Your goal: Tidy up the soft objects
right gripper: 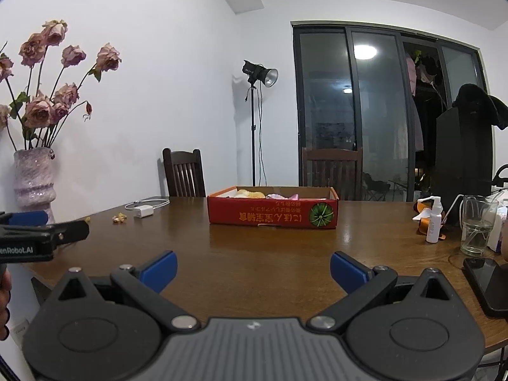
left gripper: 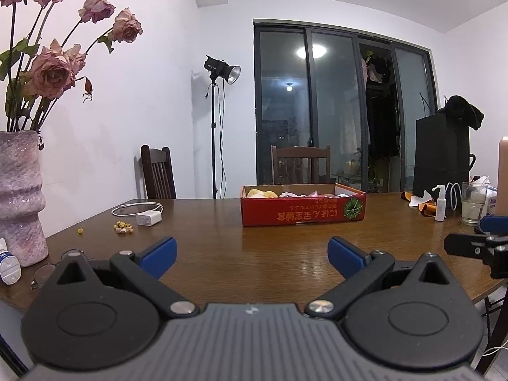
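Left hand-held gripper (left gripper: 252,255) spread empty, red box (left gripper: 303,212) ahead

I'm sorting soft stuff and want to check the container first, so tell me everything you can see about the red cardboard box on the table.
The red cardboard box is a shallow, open-topped tray that looks like a fruit carton, with a plain brown inside. Its near side carries yellow print that reads upside down and a round green melon picture at the right end. It sits flat on the wooden table, toward the far side, apart from both open grippers. Soft yellow, white and pink items lie inside, mostly hidden by its wall.
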Demonstrator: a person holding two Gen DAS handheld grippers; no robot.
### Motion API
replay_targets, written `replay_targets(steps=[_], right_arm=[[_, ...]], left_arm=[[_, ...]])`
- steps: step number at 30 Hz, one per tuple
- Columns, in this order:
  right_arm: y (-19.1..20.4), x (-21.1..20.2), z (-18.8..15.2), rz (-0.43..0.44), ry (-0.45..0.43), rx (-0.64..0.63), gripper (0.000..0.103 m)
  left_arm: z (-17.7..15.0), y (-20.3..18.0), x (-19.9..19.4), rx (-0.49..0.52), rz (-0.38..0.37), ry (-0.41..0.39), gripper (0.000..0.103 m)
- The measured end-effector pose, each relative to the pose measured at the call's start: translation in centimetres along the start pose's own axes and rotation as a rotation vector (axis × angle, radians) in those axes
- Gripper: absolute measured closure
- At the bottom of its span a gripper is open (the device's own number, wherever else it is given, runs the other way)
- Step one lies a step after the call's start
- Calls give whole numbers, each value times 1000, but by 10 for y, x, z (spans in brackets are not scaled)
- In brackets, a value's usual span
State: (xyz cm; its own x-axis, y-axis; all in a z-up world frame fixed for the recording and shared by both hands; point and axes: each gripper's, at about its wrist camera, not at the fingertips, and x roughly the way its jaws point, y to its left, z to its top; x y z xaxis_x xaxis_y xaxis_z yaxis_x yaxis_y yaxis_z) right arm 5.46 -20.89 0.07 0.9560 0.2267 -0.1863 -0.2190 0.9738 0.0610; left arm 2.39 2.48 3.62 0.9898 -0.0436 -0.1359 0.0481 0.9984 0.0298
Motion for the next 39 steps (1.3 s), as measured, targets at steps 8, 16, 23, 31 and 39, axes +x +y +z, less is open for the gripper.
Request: replay_targets(steps=[8,16,23,31,39], right_arm=[[-2,1,5,0,0,9,0],[-3,2,3,-2,7,7,0],[-5,3,2,0,6,14,0],[-5,3,2,2,1,17,0],[-4,1,3,4,-13,12,0]], left_arm=[[0,3,2,-12,4,9,0],[0,2,1,-13,4,10,0],[1,0,2,-3,0,14,0],[0,-2,3,-1,-1,19,0],[0,-5,3,2,-13,15,0]])
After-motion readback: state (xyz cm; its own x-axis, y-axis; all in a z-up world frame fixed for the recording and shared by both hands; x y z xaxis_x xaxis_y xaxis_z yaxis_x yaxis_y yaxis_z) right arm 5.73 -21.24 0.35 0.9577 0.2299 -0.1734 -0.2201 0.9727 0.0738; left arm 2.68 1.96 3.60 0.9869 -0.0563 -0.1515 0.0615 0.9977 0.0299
